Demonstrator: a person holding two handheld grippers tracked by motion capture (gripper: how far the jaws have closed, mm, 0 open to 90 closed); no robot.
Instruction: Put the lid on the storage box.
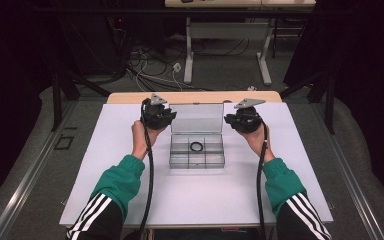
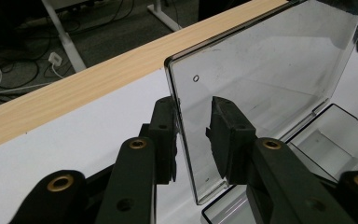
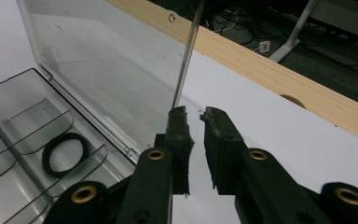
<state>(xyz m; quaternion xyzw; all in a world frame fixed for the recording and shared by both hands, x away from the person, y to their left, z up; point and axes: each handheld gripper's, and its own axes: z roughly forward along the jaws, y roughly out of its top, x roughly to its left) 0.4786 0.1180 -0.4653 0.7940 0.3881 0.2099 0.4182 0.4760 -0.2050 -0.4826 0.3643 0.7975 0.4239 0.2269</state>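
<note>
I can't find any words, numbers or signs to read here. The clear box [image 1: 197, 150], its lid [image 2: 261, 84] and the white counter [image 1: 130, 190] are all bare, with no label or brand on them.

Organizer box [image 1: 197, 159]: clear smoky-grey plastic; hinged lid [image 1: 196, 118] same tint, transparent. Ring [image 1: 196, 146] in compartment: black. Grippers, left [image 2: 193, 126] & right [image 3: 193, 140]: black w/ brass-coloured rivets. Tabletop [image 1: 130, 195]: white, light wood-grain edge strip [image 1: 130, 96]. Sleeves [image 1: 122, 177]: green; upper arm black w/ white stripes.
</note>
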